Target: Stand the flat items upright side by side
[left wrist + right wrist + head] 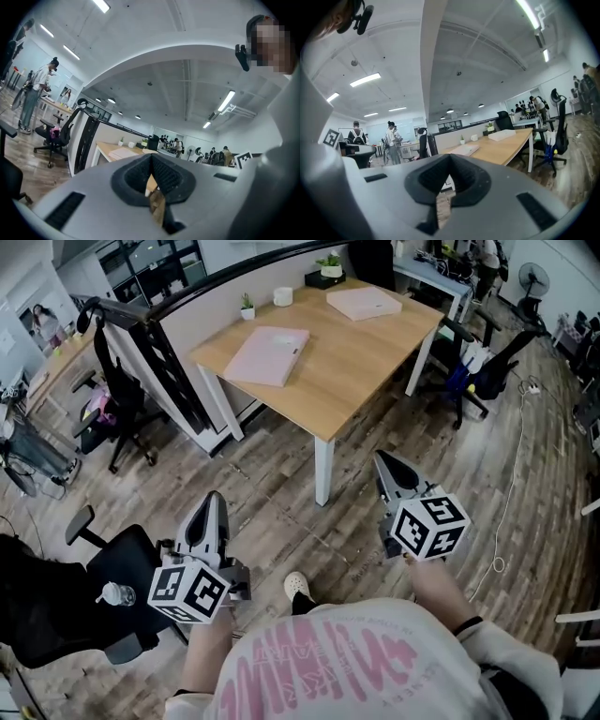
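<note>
In the head view, a light wooden bench with white legs [361, 381] stands ahead on the wood-plank floor [281, 493]. Two flat items lie on its top, well apart. The nearer flat pale pink case [267, 354] lies toward the left edge. The farther flat pale pink case [364, 302] lies toward the back right corner. A small white cup [283, 296] and a small green potted plant [247, 306] stand along the back edge. The left gripper [214, 499] and the right gripper [382, 461] are both held over the floor, well short of the bench.

In the left gripper view, the jaws are pressed together with nothing between them. The bench and the nearer case show small beyond the tips, to their left.

In the right gripper view, the jaws are likewise pressed together and empty. Beyond them, both cases lie flat on the bench top.
</note>
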`<state>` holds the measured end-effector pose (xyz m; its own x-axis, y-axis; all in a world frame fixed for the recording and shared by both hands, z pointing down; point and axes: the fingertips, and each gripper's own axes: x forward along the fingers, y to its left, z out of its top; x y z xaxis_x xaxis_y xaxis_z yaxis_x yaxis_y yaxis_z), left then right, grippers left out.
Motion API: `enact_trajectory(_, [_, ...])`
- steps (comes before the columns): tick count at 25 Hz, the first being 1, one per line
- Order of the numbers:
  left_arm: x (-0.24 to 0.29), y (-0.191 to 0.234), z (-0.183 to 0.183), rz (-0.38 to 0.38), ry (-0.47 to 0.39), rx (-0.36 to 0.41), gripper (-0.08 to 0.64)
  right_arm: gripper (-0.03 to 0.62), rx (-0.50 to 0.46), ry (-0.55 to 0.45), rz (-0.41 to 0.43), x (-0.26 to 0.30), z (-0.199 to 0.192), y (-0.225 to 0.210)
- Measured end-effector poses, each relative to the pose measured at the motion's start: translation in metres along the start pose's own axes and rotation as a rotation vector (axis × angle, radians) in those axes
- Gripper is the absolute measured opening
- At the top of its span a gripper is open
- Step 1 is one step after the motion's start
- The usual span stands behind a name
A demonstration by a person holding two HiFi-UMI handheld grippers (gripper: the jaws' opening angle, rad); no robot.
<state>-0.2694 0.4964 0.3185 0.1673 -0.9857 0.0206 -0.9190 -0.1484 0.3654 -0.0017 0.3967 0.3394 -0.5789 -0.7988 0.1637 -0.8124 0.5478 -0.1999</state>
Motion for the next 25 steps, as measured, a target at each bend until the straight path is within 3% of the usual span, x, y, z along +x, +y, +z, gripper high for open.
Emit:
enact_trajectory(7, [0.058,0.059,0.046,-0.031,-0.019,0.017,0.002,0.000,0.074,-0.035,-0.005,0.083,0.025,0.010])
enact_trajectory(11, [0.077,0.089,0.063,-0.025,-0.048,0.027,0.000,0.000,0.067,-0.072,-0.016,0.110,0.033,0.017])
enact_trajectory(18, [0.113,0.114,0.026,-0.039,0.087,-0.019,0.002,0.000,0.117,0.016,-0.051,0.144,-0.003,0.010])
enact_trajectory(25, [0.150,0.139,0.010,-0.052,0.118,-0.057,0.002,0.000,0.153,0.110,-0.080,0.194,-0.033,-0.009])
